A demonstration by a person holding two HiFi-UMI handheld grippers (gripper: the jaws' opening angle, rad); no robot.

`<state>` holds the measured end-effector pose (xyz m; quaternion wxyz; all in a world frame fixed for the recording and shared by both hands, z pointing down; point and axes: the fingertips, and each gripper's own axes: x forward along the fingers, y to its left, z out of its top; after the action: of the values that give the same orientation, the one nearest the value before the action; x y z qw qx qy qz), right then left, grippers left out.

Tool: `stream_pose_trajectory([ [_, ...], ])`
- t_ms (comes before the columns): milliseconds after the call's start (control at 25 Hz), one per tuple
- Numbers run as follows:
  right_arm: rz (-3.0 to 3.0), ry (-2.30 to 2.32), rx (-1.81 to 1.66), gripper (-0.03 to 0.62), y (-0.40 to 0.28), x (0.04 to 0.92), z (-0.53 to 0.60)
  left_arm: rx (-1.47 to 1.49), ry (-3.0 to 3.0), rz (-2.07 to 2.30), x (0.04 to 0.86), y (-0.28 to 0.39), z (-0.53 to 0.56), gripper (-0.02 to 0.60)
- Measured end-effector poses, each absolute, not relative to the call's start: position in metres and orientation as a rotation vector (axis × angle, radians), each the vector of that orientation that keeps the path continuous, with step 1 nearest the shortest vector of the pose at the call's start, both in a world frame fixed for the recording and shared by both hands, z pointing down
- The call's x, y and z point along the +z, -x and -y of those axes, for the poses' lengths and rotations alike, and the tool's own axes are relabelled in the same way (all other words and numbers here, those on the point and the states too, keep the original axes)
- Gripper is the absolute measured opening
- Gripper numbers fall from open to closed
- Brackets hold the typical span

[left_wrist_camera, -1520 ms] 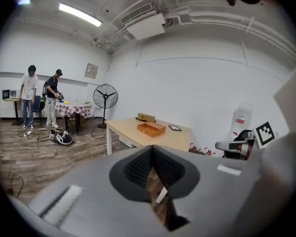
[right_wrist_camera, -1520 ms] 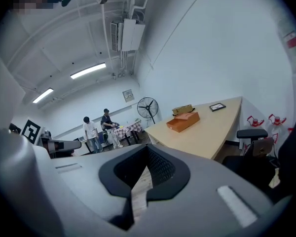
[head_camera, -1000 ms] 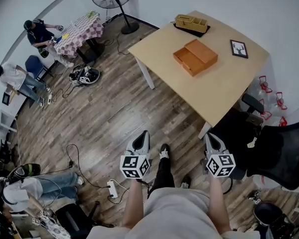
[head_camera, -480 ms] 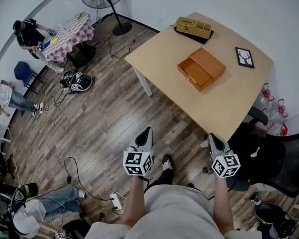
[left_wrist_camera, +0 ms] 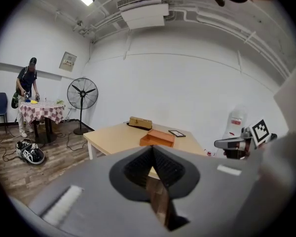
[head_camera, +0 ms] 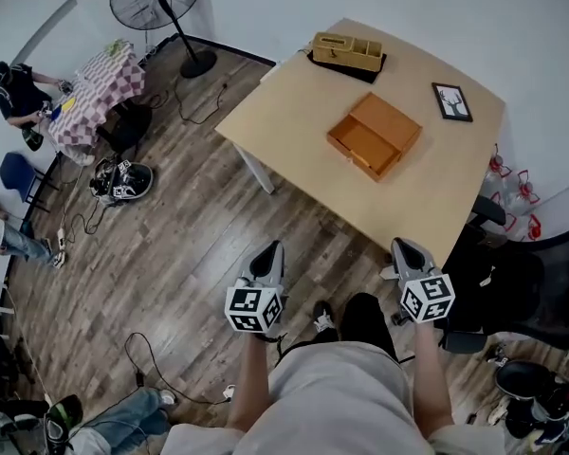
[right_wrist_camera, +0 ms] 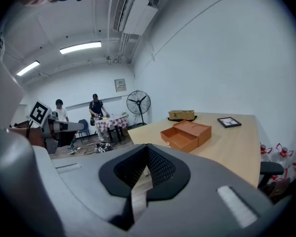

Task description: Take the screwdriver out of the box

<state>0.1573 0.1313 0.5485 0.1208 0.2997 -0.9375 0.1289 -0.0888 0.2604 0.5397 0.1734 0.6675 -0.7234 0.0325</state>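
Screwdriver isn't something I can pick out from here tbh. Presumably it's inside the orange box [head_camera: 374, 136], which sits around the middle of the light wood surface [head_camera: 284, 131] with what looks like its drawer slid out on the near side. It's too small to tell what's in it.

So progress on the task is basically zero, and the box looks untouched. The person is standing on the floor well short of the box, with both tools held out in front. The left gripper [head_camera: 269, 251] has its fingers pressed together with nothing in them. The right gripper [head_camera: 404, 248] is the same, fingers closed tight and empty.

What's left is pretty much everything: get up to the box, open the fingers, find the screwdriver in there, grab it and lift it clear. Beyond the box there's a tan tray [head_camera: 346, 50], and a small picture frame [head_camera: 451, 100] sits off to the box's right. I'd say neither is in the way.
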Motion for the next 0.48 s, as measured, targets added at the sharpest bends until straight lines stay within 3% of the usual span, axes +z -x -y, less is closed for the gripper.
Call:
stream_pose_trajectory([
  [200,2.873,-0.668,0.180,-0.002,-0.125,0.519,-0.141,0.126,-1.950,1.997,0.541,0.097,-0.239,0.054],
  [480,2.817,-0.768,0.080,-0.002,-0.099,0.537,-0.095,0.129,-1.914,2.043,0.548,0.135,-0.211,0.054],
])
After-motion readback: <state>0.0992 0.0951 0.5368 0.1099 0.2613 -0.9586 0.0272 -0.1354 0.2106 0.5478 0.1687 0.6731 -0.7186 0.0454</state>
